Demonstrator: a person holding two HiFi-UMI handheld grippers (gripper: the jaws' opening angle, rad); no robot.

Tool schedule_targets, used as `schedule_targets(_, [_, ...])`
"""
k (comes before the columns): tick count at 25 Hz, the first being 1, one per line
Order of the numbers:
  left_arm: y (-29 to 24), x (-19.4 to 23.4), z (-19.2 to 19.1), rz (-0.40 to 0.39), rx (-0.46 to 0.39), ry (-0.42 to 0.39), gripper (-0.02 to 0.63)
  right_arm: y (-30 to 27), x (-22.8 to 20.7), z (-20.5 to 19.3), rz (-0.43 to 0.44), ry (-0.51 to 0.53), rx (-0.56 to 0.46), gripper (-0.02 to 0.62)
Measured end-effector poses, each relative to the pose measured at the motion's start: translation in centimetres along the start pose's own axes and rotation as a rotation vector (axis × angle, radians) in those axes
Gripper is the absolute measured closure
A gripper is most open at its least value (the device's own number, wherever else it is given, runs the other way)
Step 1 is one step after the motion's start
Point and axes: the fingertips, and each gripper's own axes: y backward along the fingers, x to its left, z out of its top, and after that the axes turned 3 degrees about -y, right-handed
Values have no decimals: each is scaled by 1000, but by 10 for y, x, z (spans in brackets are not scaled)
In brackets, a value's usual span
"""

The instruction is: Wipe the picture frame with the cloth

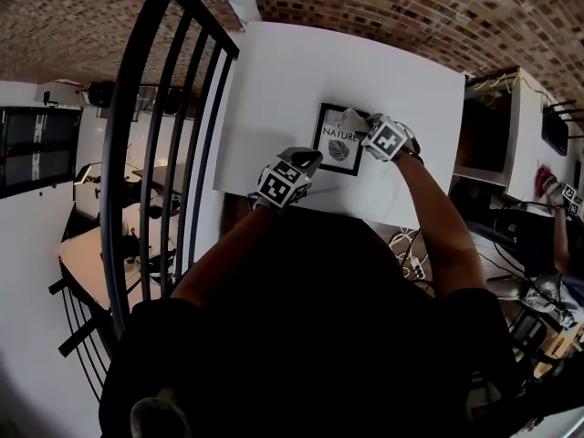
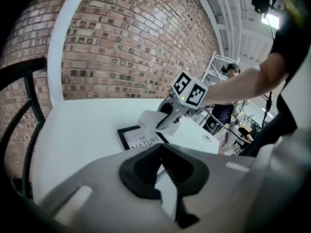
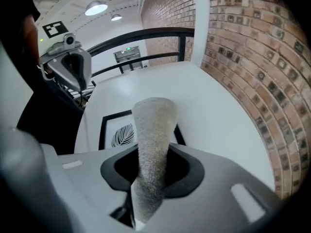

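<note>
The wiping looks to be at or near its start. The cloth (image 1: 351, 119) is gripped and brought to the picture frame (image 1: 338, 144), which lies flat on the white table (image 1: 301, 71), close to the near edge and about midway along it. The cloth sits over the frame's far right corner. I can't say whether it presses on the glass or hangs just above it. Nothing on the glass marks which parts have been wiped. Going by where the cloth is, I'd judge that the leaf print, the lettering and the near border are yet to be covered.

The right tool (image 1: 370, 130) is pinching the cloth, and a rolled length of it stands up between the jaws and juts out past them. The right forearm reaches out over the near edge, with the tool angled down and inward toward the frame.

The left tool (image 1: 299, 162) is pressed together with nothing in it. It hovers off the frame's near left corner, just inside the near edge of the table and apart from the frame. The left arm is bent and tucked closer to the body, with the tool pointing across toward the frame and the cloth. It looks placed to steady the frame, though it isn't touching it.
</note>
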Motion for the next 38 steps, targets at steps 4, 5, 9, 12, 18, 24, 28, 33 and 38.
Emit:
schedule_targets(4, [-4, -3, 1, -7, 13, -4, 604, -1, -34, 4, -64, -37, -2, 492])
schedule_targets(5, [-5, -2, 2, -8, 17, -5, 604, -3, -39, 5, -73, -44, -5, 492])
schedule_targets(9, [-6, 1, 1, -14, 31, -7, 604, -17, -38, -4, -69, -62, 55, 492])
schedule_targets(12, [-8, 0, -3, -21, 44, -8, 604, -21, -29, -3, -68, -61, 33, 492])
schedule_targets(18, [-13, -5, -10, -30, 64, -10, 604, -23, 2, -13, -8, -42, 29, 492])
schedule_targets(24, [-21, -10, -14, -38, 80, -15, 604, -21, 30, -21, 25, -54, -2, 492])
schedule_targets(28, [-23, -16, -25, -46, 94, -12, 604, -22, 51, -28, 45, -51, -4, 492])
schedule_targets(33, [-30, -21, -41, -54, 125, -6, 604, -22, 74, -37, 66, -52, -11, 492])
schedule_targets(38, [-34, -26, -48, -65, 162, 8, 604, -23, 92, -47, 78, -11, -4, 491])
